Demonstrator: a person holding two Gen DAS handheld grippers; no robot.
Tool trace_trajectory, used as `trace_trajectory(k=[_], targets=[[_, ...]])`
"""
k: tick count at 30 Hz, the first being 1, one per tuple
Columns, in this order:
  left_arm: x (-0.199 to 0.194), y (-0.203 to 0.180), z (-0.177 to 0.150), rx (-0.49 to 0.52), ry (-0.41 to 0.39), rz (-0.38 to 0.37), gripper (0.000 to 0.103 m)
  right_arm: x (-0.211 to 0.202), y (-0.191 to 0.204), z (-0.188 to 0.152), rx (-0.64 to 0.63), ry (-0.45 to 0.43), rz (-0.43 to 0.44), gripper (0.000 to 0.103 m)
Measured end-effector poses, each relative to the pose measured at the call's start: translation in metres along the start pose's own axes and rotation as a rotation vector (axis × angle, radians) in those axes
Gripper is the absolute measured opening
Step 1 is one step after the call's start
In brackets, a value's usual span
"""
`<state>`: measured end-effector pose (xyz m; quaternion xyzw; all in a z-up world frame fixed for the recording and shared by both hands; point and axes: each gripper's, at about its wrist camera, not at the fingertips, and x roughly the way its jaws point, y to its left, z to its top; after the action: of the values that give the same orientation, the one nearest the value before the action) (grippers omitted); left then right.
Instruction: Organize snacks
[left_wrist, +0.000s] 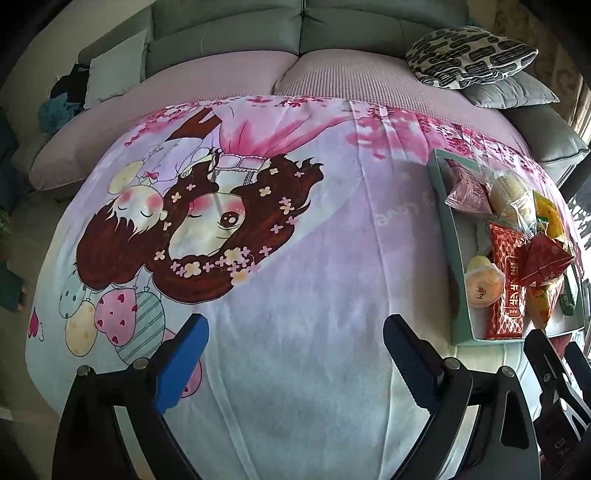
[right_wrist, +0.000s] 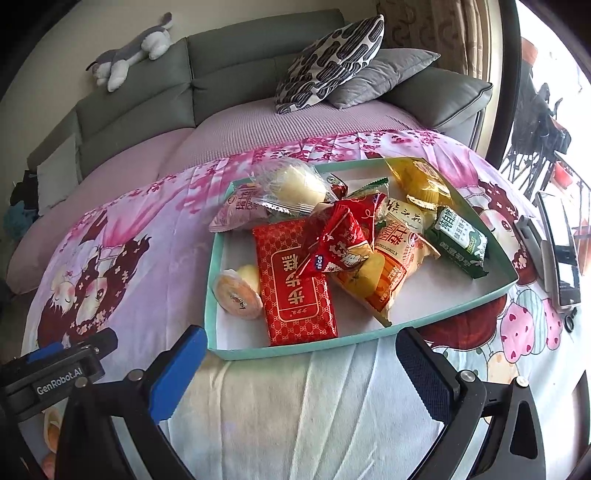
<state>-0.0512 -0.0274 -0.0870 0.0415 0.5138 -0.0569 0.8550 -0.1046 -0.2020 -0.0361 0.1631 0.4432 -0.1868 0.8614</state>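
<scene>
Both claws hover with jaws spread wide and nothing between them, above a cartoon-print blanket (left_wrist: 332, 229) on a table in front of a grey sofa (right_wrist: 229, 77). Left claw (left_wrist: 295, 354) hangs over bare blanket, well left of the tray (left_wrist: 458, 266); right claw (right_wrist: 301, 373) sits just short of the tray's near rim (right_wrist: 295, 349). Snacks are piled loose in the shallow teal tray: a flat red pack (right_wrist: 295, 280) near the front, a round orange cake (right_wrist: 236, 295) to its left, a crumpled red bag (right_wrist: 332, 236) on top of an orange packet (right_wrist: 388, 273), a green biscuit pack (right_wrist: 458, 240) at the right, a yellow bag (right_wrist: 417, 181) at the far side, and a clear-wrapped pale bun (right_wrist: 295, 184) overhanging the far left corner with a pink packet (right_wrist: 240, 210). A patterned cushion (right_wrist: 332, 55) leans on the sofa.
</scene>
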Motion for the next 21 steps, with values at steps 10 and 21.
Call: trace_trajectory(k=[10, 21], targets=[[-0.0016, -0.0012, -0.0002, 0.010, -0.007, -0.004, 0.096, -0.0002, -0.0003, 0.0002, -0.001, -0.001, 0.000, 0.103], [-0.0014, -0.0014, -0.0004, 0.013, -0.007, 0.000, 0.096, 0.0002, -0.0006, 0.0001, -0.001, 0.001, 0.000, 0.103]])
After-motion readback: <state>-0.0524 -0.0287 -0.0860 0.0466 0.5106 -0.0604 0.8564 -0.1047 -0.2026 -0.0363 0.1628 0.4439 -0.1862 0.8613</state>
